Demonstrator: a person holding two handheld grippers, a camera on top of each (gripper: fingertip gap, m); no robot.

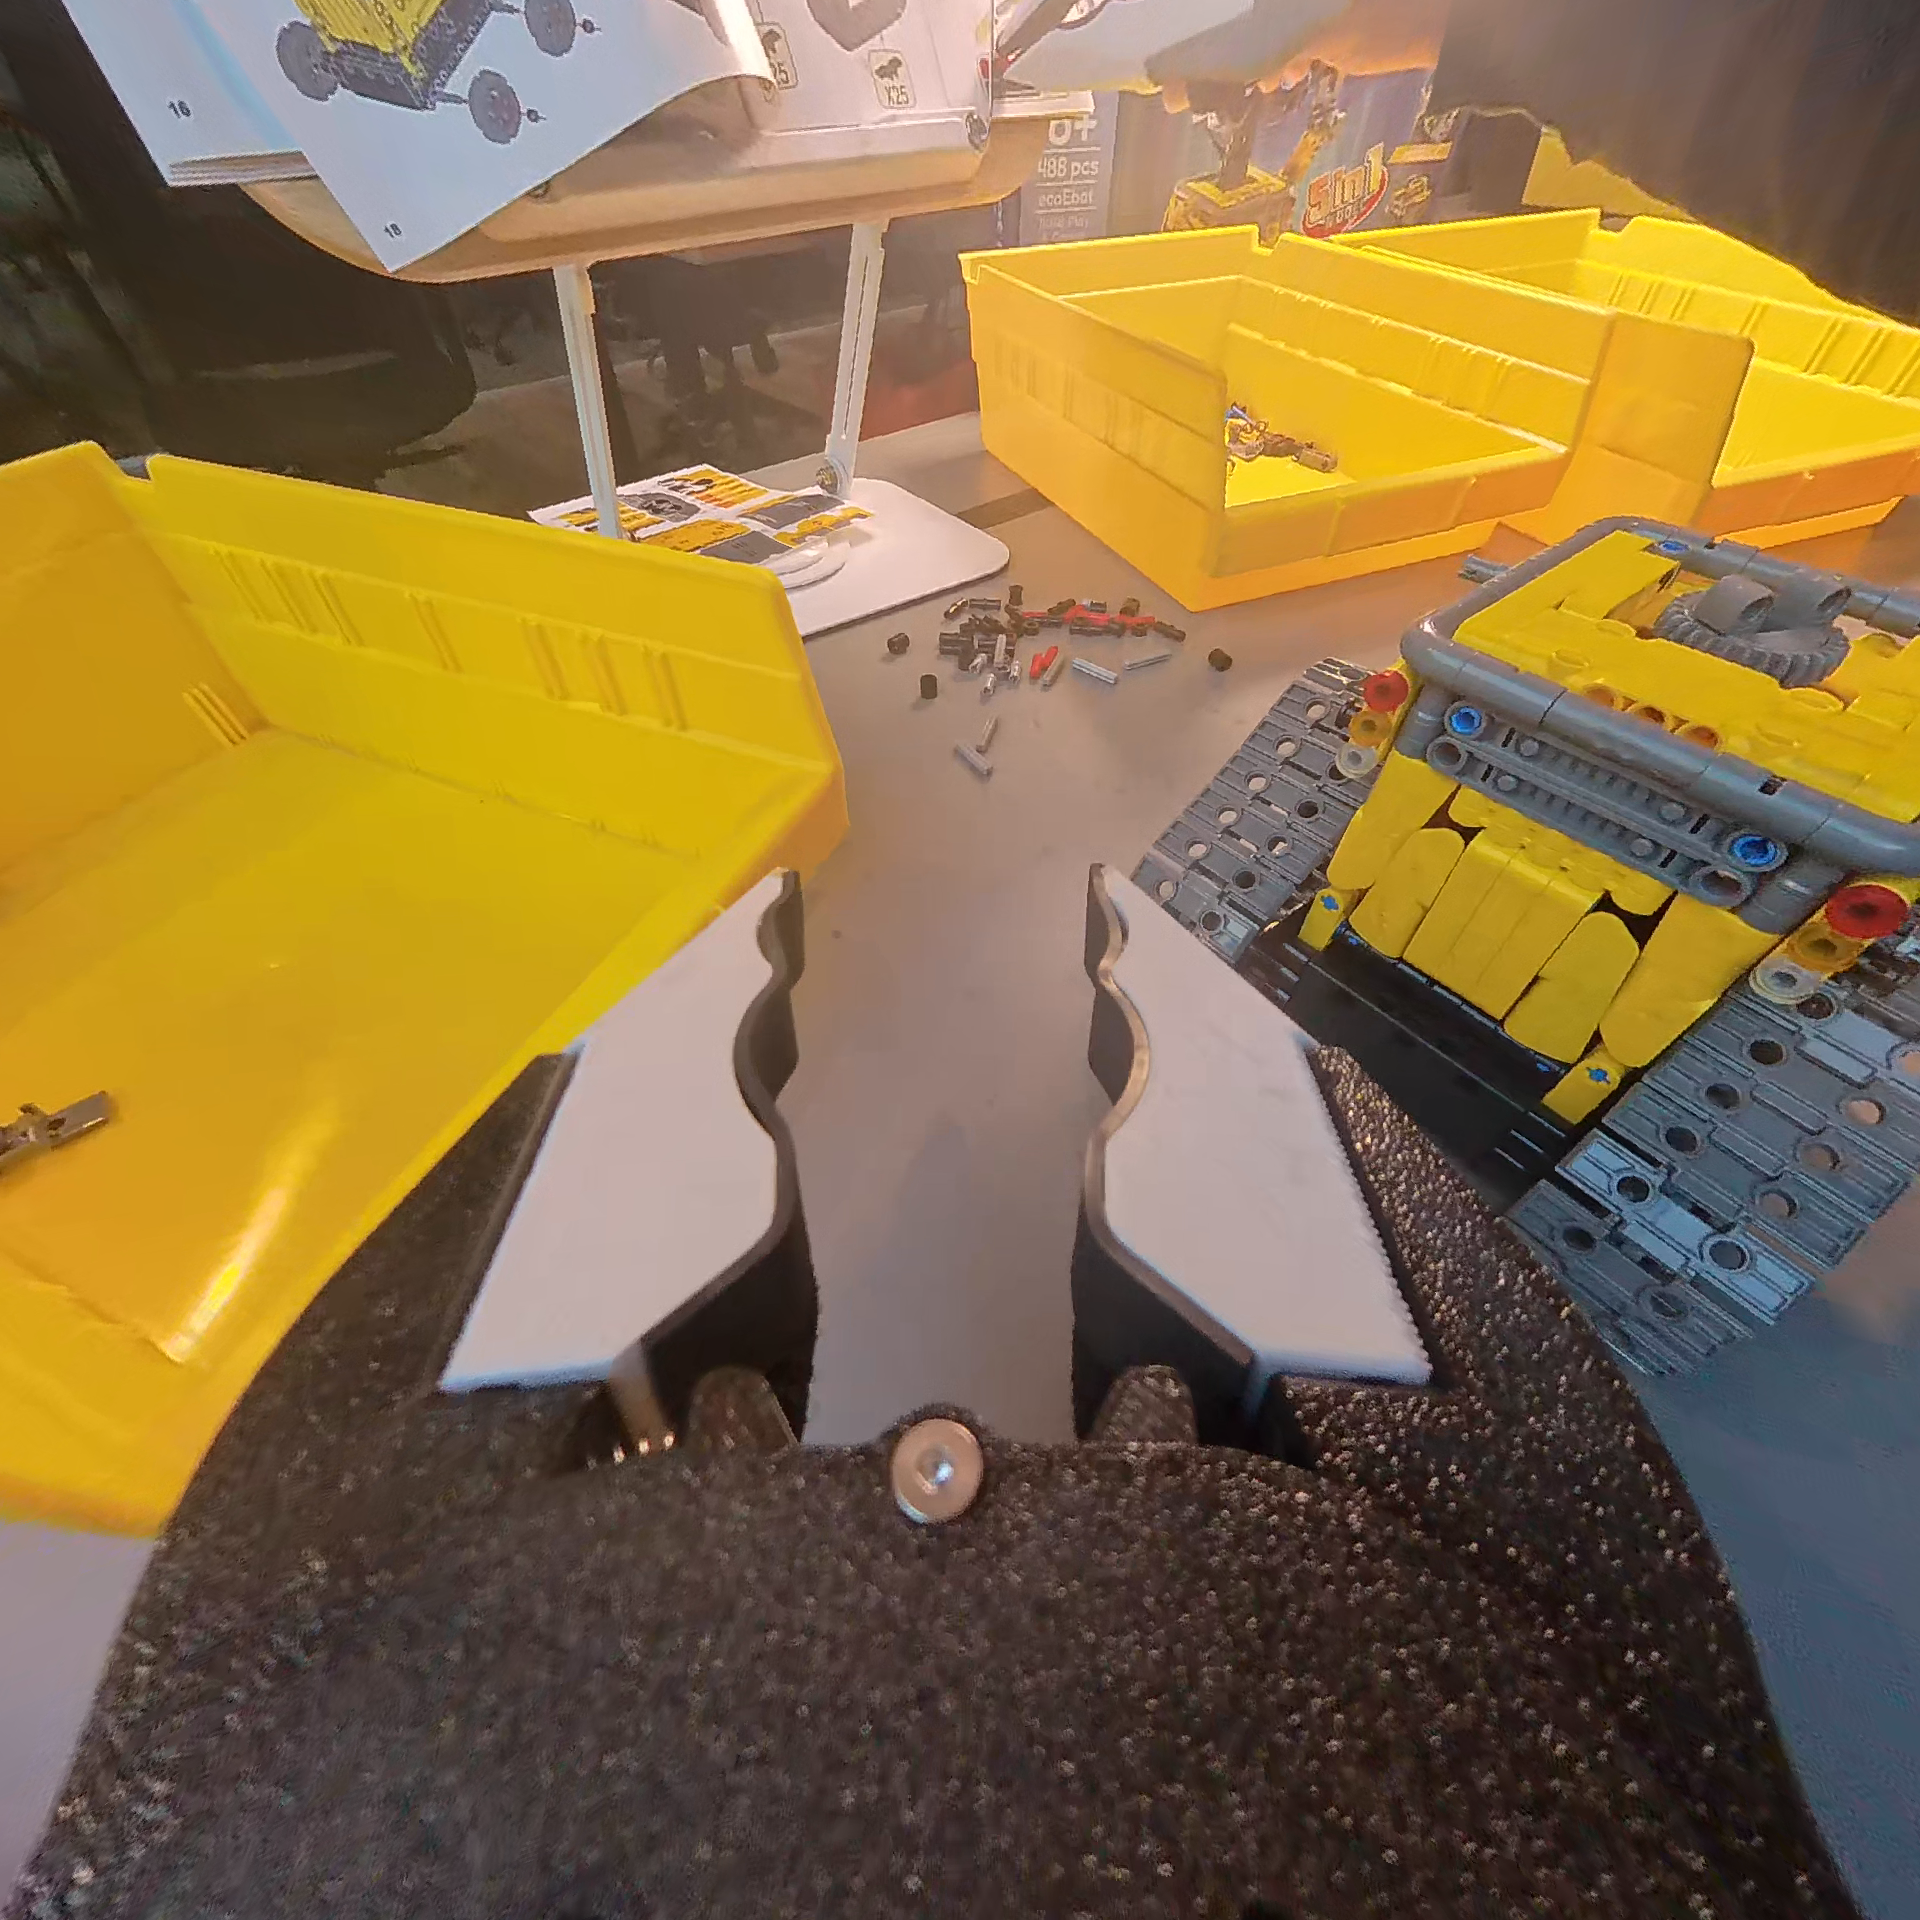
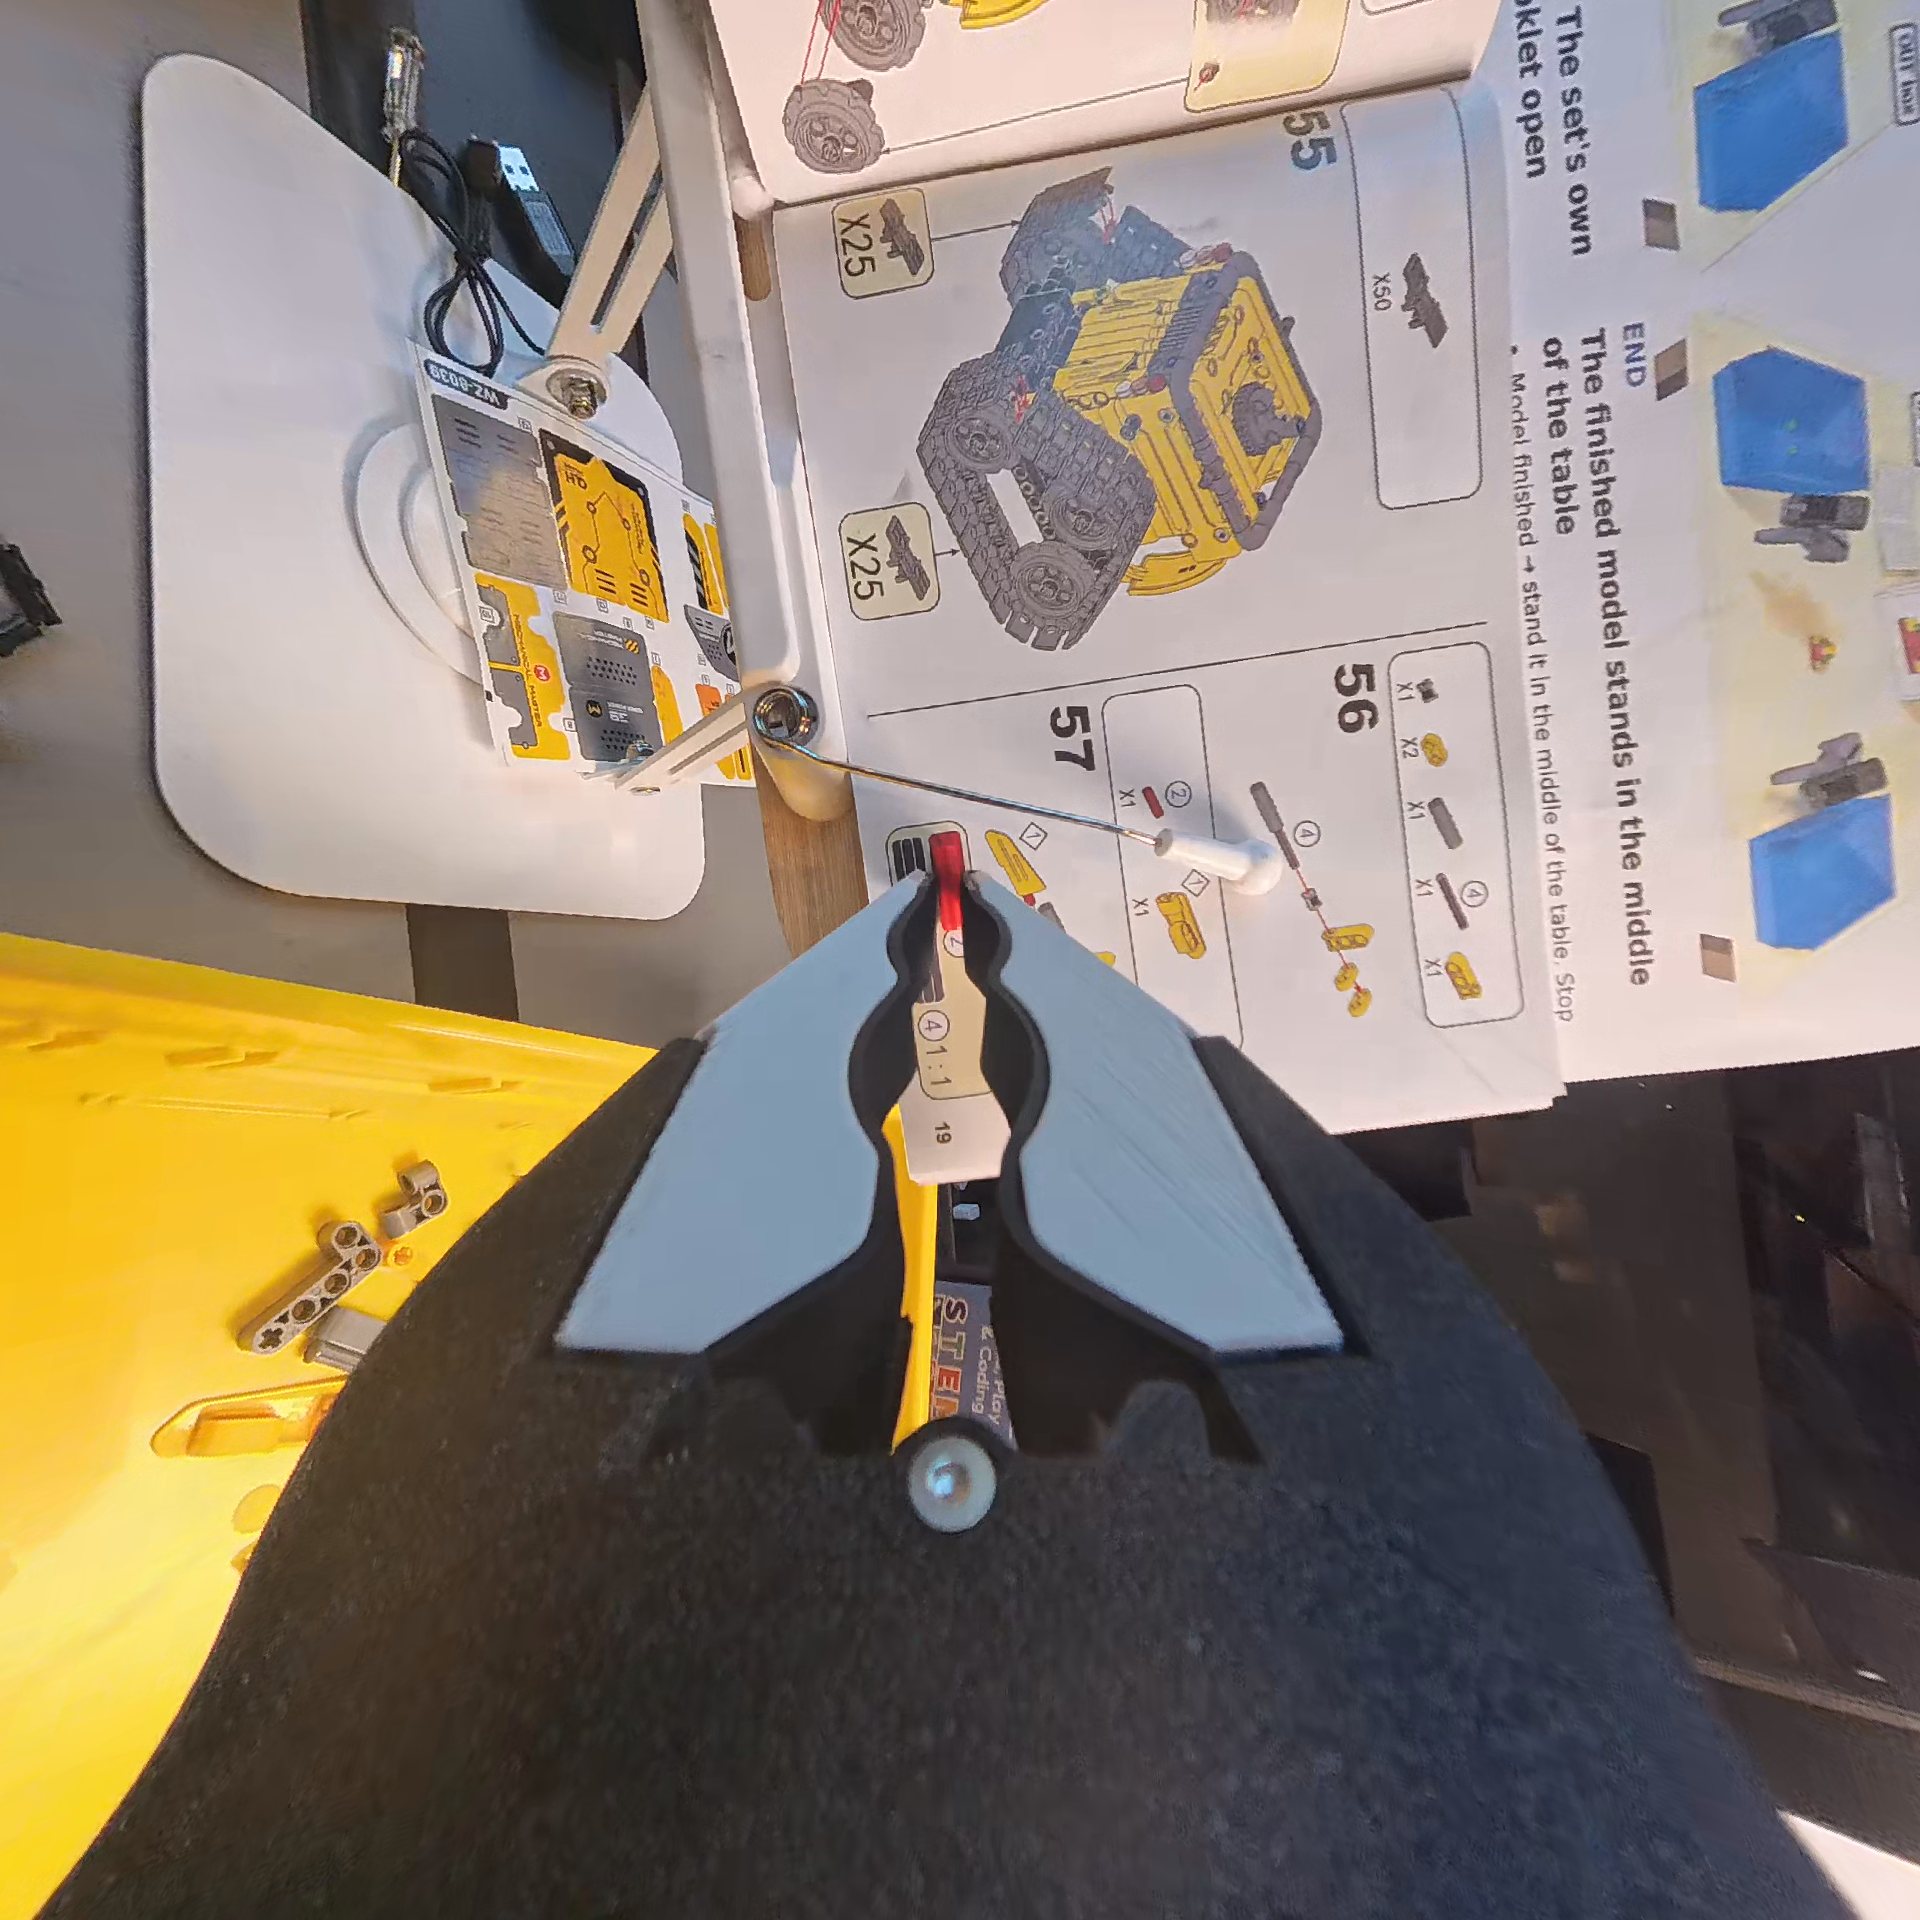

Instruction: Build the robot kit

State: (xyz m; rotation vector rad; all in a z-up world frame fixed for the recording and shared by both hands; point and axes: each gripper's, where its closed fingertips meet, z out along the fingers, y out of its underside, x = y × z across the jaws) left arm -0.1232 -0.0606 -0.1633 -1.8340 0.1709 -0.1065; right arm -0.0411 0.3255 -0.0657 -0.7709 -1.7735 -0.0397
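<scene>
Grey table (image 1: 935, 831): our left gripper (image 1: 943, 997) hangs spread and empty; right gripper (image 2: 948, 904) pinches a red pin (image 2: 947, 878) before the instruction booklet (image 2: 1143, 416); firm hold advisable.

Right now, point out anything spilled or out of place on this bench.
A scatter of small black, grey and red pins lies loose on the grey table, outside the yellow bins, between the stand's white base and the yellow tracked model.

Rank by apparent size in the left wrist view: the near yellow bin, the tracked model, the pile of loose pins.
1. Near yellow bin, though its closeness to the camera inflates it.
2. Tracked model.
3. Pile of loose pins, clearly smallest.
</scene>
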